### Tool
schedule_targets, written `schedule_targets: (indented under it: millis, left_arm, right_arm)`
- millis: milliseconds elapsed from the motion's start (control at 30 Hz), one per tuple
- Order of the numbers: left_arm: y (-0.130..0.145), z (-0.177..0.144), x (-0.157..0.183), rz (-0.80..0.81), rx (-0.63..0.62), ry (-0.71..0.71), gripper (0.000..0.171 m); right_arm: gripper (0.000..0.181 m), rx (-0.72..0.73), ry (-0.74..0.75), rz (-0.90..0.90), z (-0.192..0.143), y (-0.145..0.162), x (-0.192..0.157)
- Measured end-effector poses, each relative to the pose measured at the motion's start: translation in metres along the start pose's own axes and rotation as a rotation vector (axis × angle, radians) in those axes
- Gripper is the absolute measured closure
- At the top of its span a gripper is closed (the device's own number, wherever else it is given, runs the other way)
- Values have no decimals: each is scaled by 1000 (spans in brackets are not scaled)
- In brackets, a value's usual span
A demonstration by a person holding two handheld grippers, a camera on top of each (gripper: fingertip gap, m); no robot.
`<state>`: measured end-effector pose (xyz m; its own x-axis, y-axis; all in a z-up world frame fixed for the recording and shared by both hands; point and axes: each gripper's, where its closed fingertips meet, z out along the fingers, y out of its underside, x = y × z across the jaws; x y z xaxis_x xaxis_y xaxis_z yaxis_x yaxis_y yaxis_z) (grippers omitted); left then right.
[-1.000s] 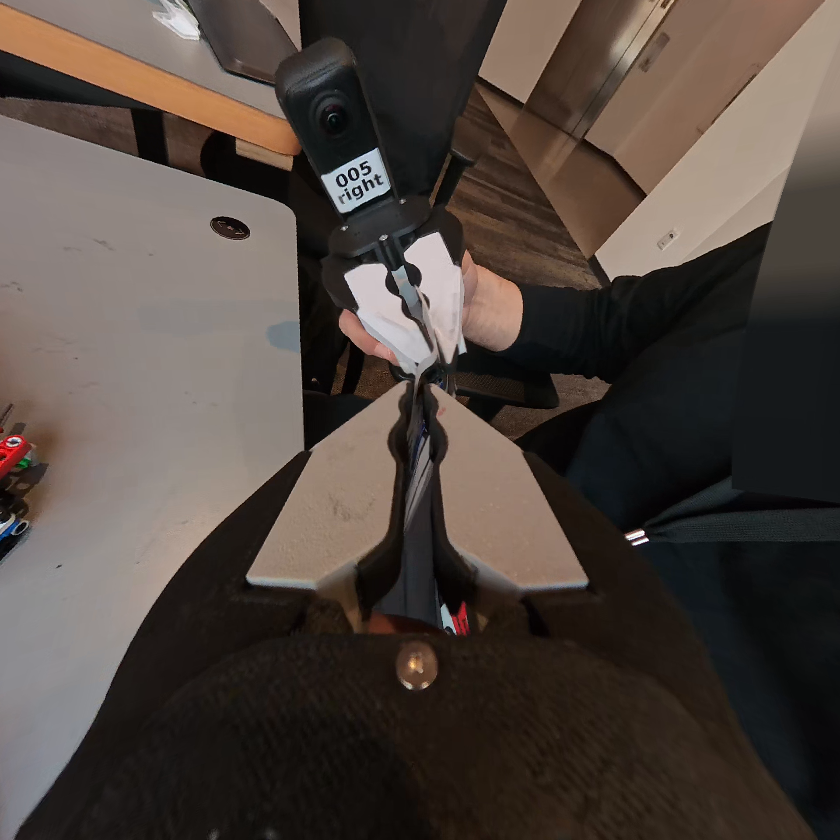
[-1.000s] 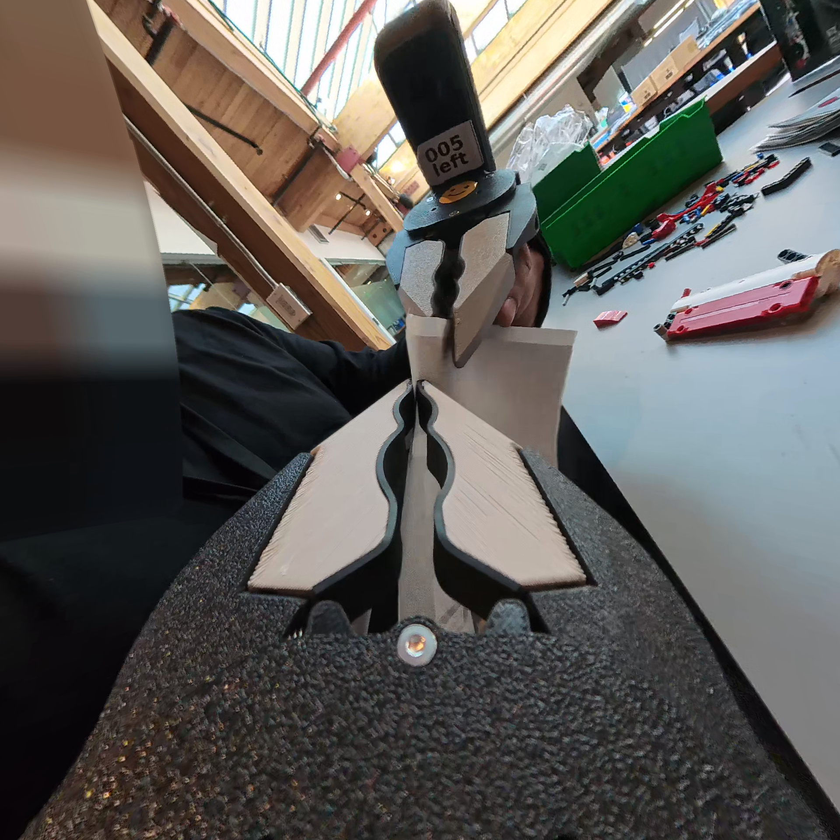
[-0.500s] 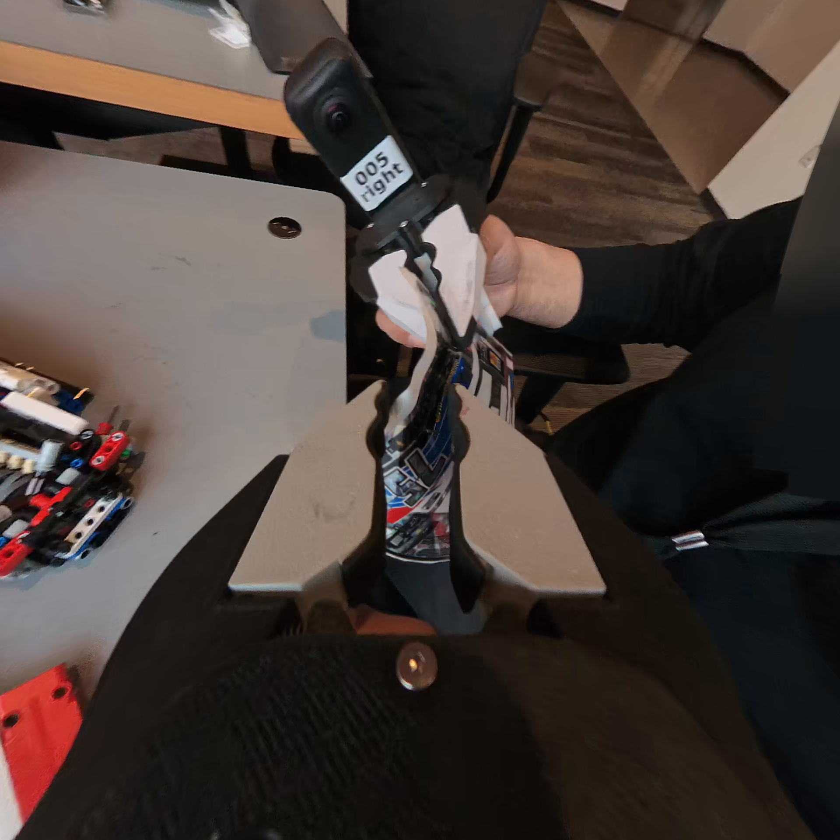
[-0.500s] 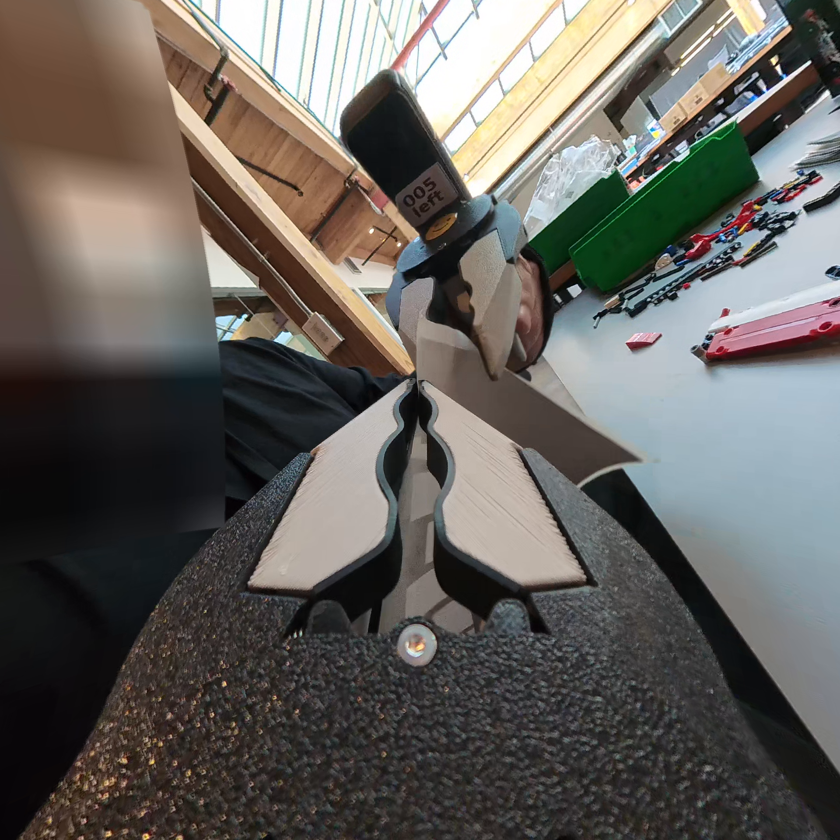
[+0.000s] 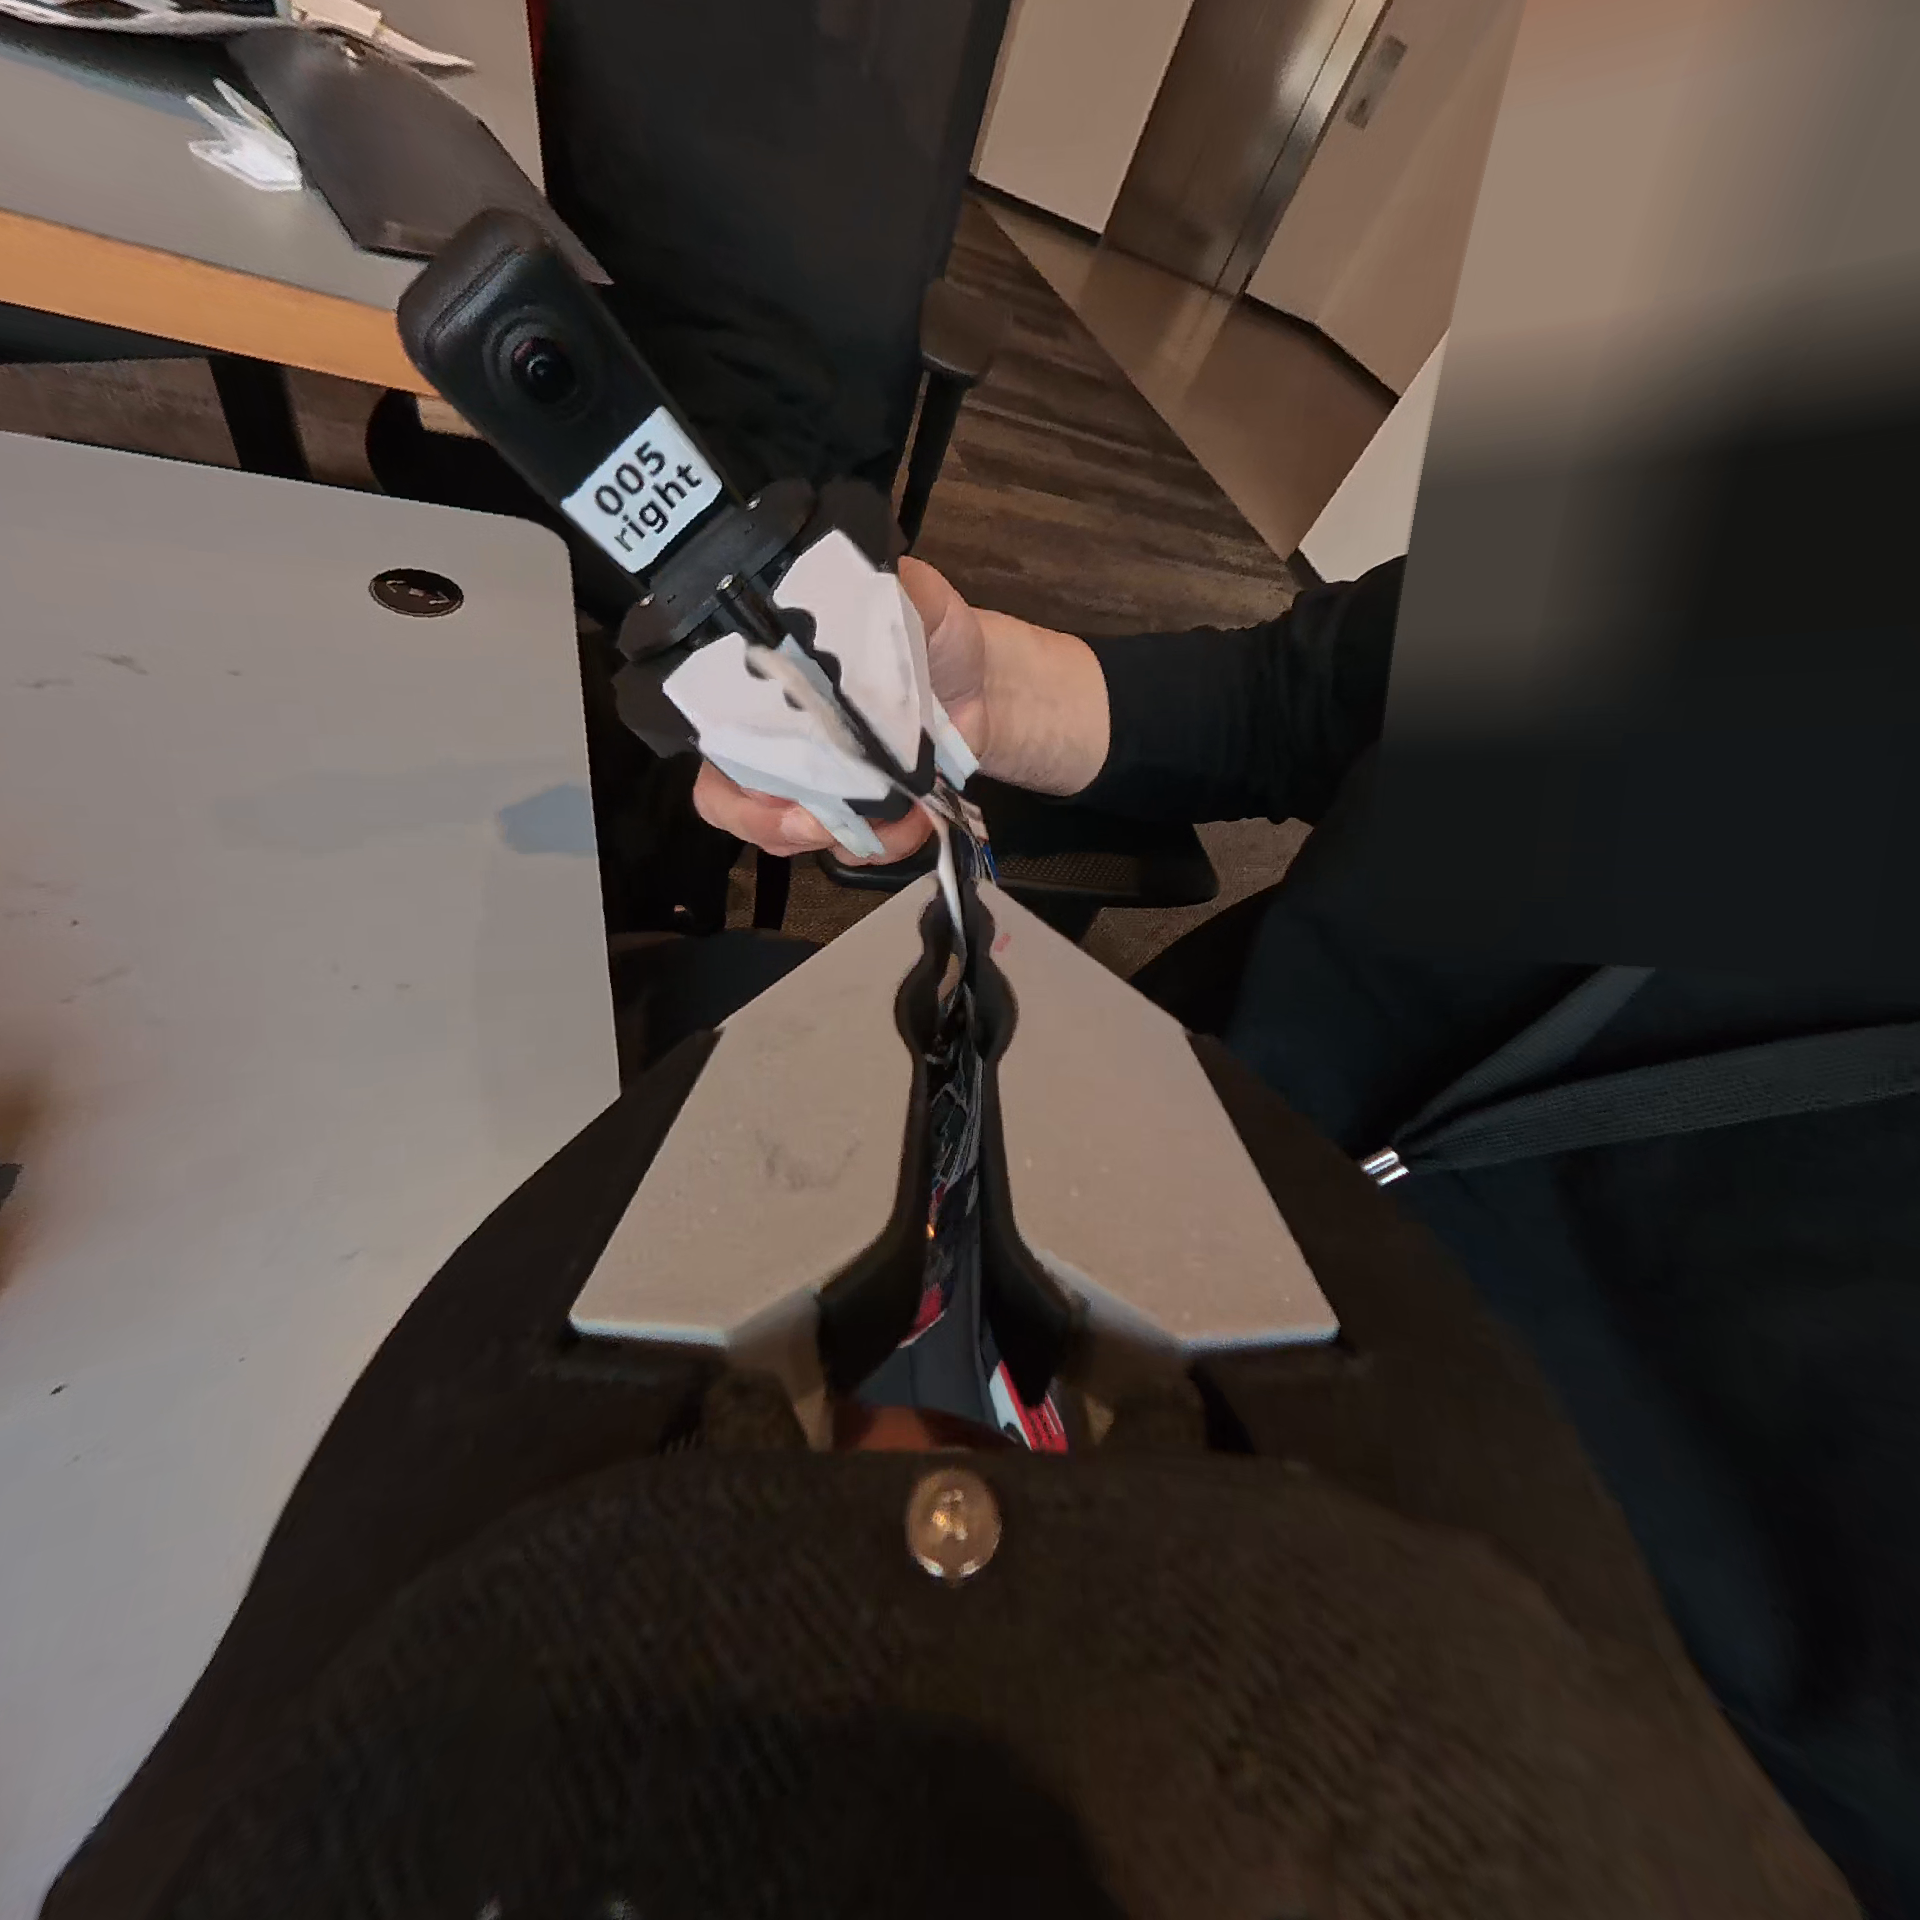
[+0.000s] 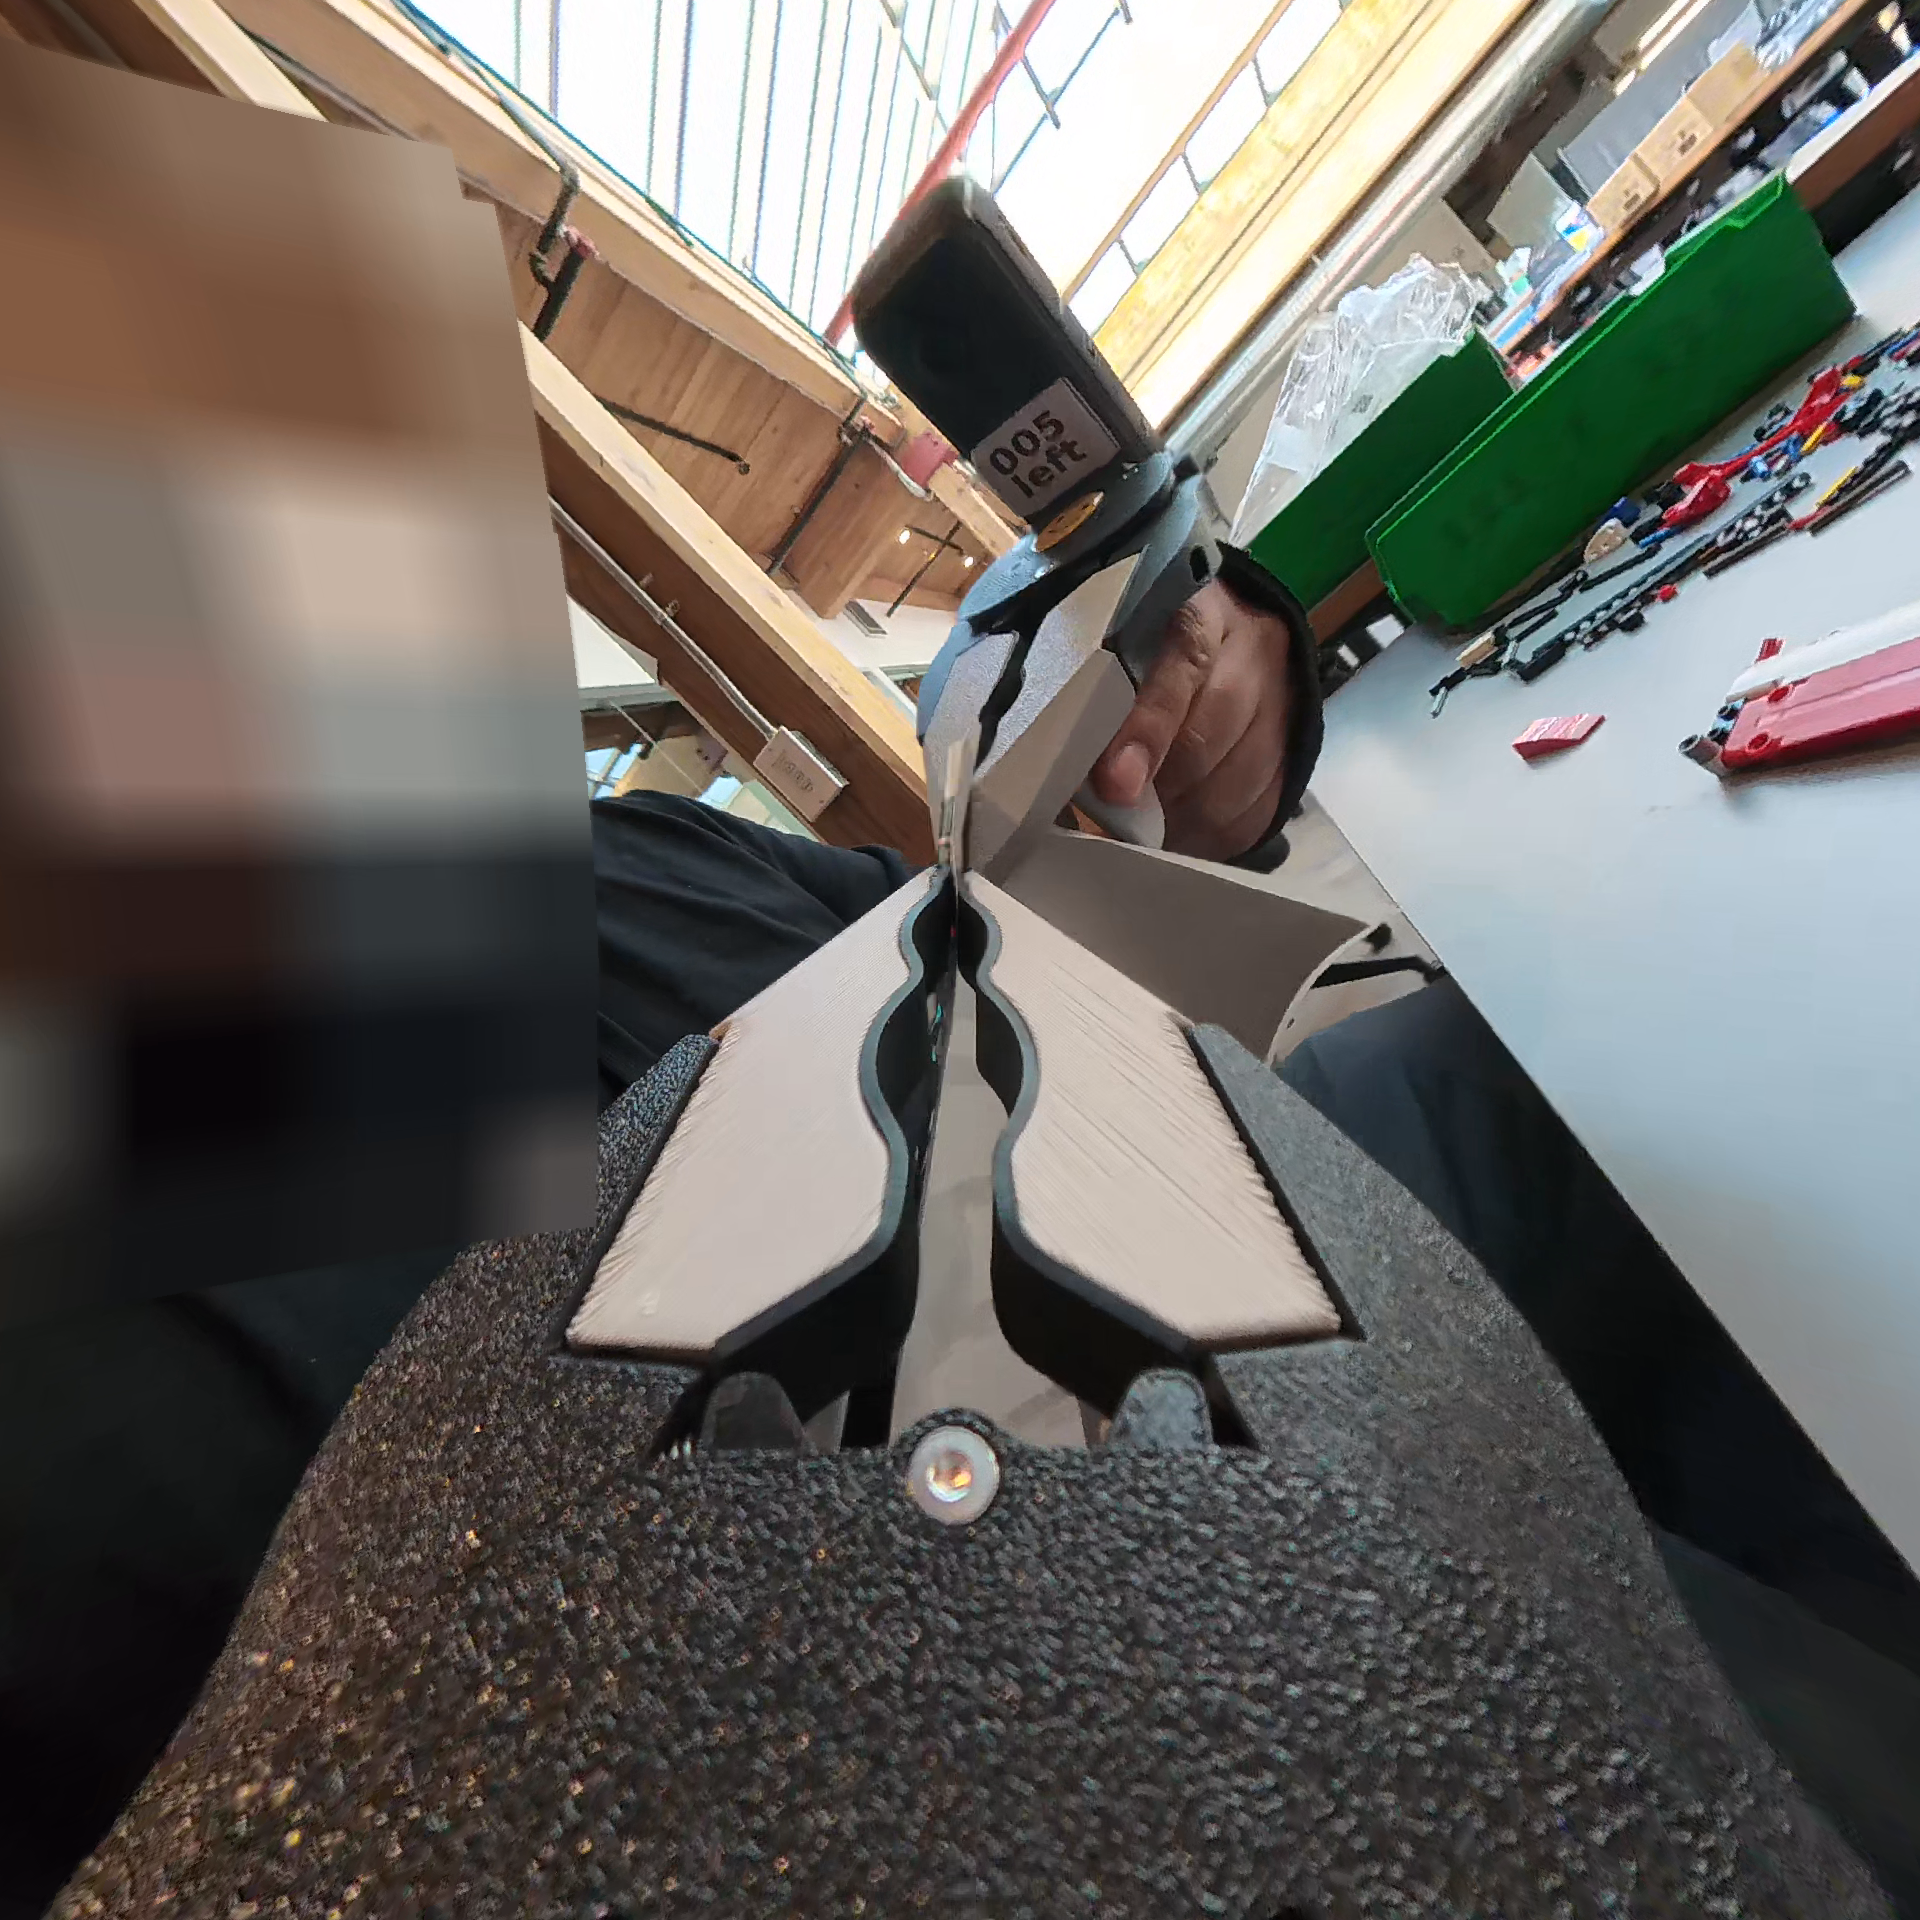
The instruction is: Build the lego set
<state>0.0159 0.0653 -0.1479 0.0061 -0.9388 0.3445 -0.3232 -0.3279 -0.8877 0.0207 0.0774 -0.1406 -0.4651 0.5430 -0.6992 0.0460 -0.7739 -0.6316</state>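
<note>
Both grippers hold one thin printed sheet over the person's lap, beside the table edge. In the left wrist view my left gripper (image 5: pixel 961 906) is shut on the sheet (image 5: pixel 954 1132), which shows edge-on with blue, red and black print. My right gripper (image 5: pixel 906 808) faces it tip to tip, shut on the sheet's far end. In the right wrist view my right gripper (image 6: pixel 951 883) is shut on the sheet, whose pale back (image 6: pixel 1174 920) curls off to the right. The left gripper (image 6: pixel 961 821) meets it just above. A red and white lego panel (image 6: pixel 1829 707) lies on the table.
The grey table (image 6: pixel 1662 987) runs along the right, with a small red piece (image 6: pixel 1555 734), a row of black and red lego parts (image 6: pixel 1714 520) and green bins (image 6: pixel 1610 416) behind. In the left wrist view the table (image 5: pixel 260 831) is on the left and a black chair (image 5: pixel 748 208) stands ahead. My left and right fingertips are right by each other.
The sheet, spread and twisted between the grippers half a second ago, now sits edge-on, with the tips closer together. The left view has swung away from the lego parts.
</note>
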Motion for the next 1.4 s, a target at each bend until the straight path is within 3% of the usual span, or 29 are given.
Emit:
schedule_targets:
  millis: [33, 233, 700, 900, 1400]
  left_arm:
    - [0, 0, 2, -2, 3, 16, 171]
    - [3, 1, -1, 8, 6, 2, 171]
    - [7, 1, -15, -50, 7, -61, 171]
    - [3, -2, -33, -59, 28, -191, 169]
    - [7, -3, -32, -117, 60, -134, 171]
  right_arm:
    - [181, -8, -3, 20, 1, 2, 1]
    - [181, -8, -133, 90, 7, 7, -13]
    - [181, -30, 24, -25, 11, 11, 8]
    - [181, 47, 74, -41, 2, -3, 16]
    - [181, 88, 110, -30, 3, -3, 30]
